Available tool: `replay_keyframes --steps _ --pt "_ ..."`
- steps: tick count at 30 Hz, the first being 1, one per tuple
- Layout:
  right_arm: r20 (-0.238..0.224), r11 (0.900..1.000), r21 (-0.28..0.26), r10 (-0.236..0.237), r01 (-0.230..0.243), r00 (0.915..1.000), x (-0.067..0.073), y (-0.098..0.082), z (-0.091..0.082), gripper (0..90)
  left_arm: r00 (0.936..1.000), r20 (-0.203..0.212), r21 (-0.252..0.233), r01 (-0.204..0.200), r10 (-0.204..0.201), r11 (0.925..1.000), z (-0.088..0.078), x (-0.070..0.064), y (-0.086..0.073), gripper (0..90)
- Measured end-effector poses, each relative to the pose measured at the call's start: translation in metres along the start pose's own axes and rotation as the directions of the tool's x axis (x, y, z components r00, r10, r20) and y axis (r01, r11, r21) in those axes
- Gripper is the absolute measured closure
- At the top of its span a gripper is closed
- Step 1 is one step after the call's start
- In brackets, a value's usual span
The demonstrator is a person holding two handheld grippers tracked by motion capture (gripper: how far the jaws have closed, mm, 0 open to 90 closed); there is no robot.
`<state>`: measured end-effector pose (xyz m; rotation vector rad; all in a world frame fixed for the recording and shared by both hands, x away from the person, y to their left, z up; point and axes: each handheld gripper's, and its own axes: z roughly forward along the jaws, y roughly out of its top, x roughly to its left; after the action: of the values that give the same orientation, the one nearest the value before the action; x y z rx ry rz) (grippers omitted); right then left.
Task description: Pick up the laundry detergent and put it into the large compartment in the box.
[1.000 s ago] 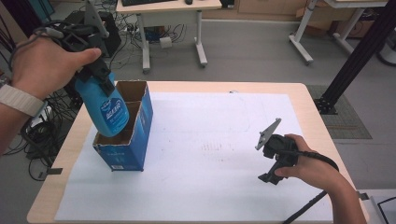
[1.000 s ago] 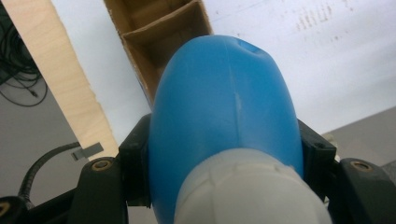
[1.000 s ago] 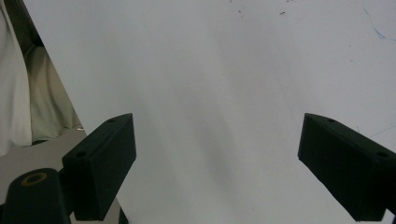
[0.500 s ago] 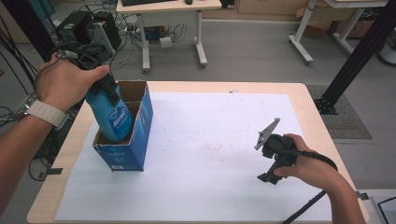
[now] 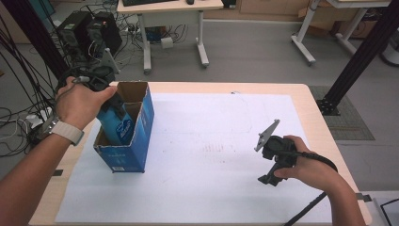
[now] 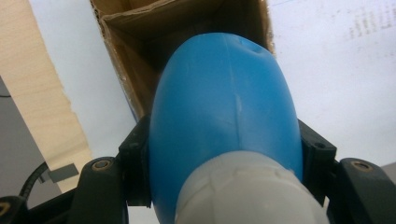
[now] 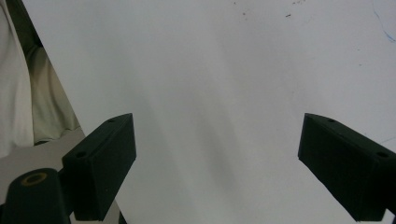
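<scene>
A blue plastic bottle [image 5: 115, 125] with a white collar stands partly down inside an open blue cardboard box [image 5: 137, 141] at the table's left. My left gripper [image 5: 104, 96] is shut on the bottle's upper part, just above the box's opening. In the left gripper view the bottle [image 6: 224, 107] sits between both black jaws, with the box's brown inside [image 6: 140, 28] beyond it. My right gripper [image 5: 269, 178] rests at the right on the white sheet [image 5: 211, 155], pointing down. In the right gripper view its jaws [image 7: 217, 163] stand wide open with bare paper between them.
The white sheet covers most of the wooden table [image 5: 320, 117]. Beyond the table are a desk [image 5: 169, 9], computer towers with cables [image 5: 84, 33] on the floor at far left, and a black post [image 5: 362, 52] at right.
My left hand has come down with the bottle, which has gone from above the box's rim to partly inside it. The right hand has not moved.
</scene>
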<state>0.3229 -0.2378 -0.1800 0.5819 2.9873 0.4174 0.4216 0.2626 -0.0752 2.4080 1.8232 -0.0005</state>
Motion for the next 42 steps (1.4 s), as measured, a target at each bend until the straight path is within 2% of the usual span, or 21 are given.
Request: replay_keyframes --steps 6,11,14,21,27,34,42 --pt "-0.009 1.000 -0.002 0.005 -0.005 0.9999 -0.001 0.000 0.003 11.1 0.9999 0.008 -0.002 0.011 -0.011 0.9999 0.019 0.006 0.001 38.0" --pt "-0.015 1.000 0.002 0.016 -0.016 0.9998 -0.004 -0.001 0.006 11.1 0.9999 -0.012 0.003 -0.001 0.001 1.0000 0.033 0.000 0.001 38.0" --pt "-0.017 1.000 -0.001 0.014 -0.014 0.9998 -0.004 -0.001 0.006 11.1 1.0000 -0.003 0.007 0.000 0.000 1.0000 0.040 0.001 0.003 38.1" --pt "-0.019 1.000 -0.003 0.022 -0.022 0.9996 -0.005 -0.004 0.006 11.1 0.9998 -0.018 0.034 0.002 -0.002 0.9994 0.056 0.000 0.008 38.1" --pt "-0.021 1.000 0.001 0.026 -0.026 0.9994 -0.006 -0.004 0.007 11.1 0.9998 -0.016 0.029 0.013 -0.013 0.9995 0.060 0.004 0.007 38.0" --pt "-0.020 1.000 -0.002 0.020 -0.020 0.9996 -0.006 -0.002 0.008 11.1 0.9997 -0.020 0.023 0.017 -0.017 0.9996 0.062 0.003 0.008 37.9" --pt "-0.021 1.000 -0.001 0.028 -0.028 0.9994 -0.005 -0.004 0.007 11.1 0.9999 -0.010 0.021 0.010 -0.009 0.9997 0.062 0.007 0.007 37.7"
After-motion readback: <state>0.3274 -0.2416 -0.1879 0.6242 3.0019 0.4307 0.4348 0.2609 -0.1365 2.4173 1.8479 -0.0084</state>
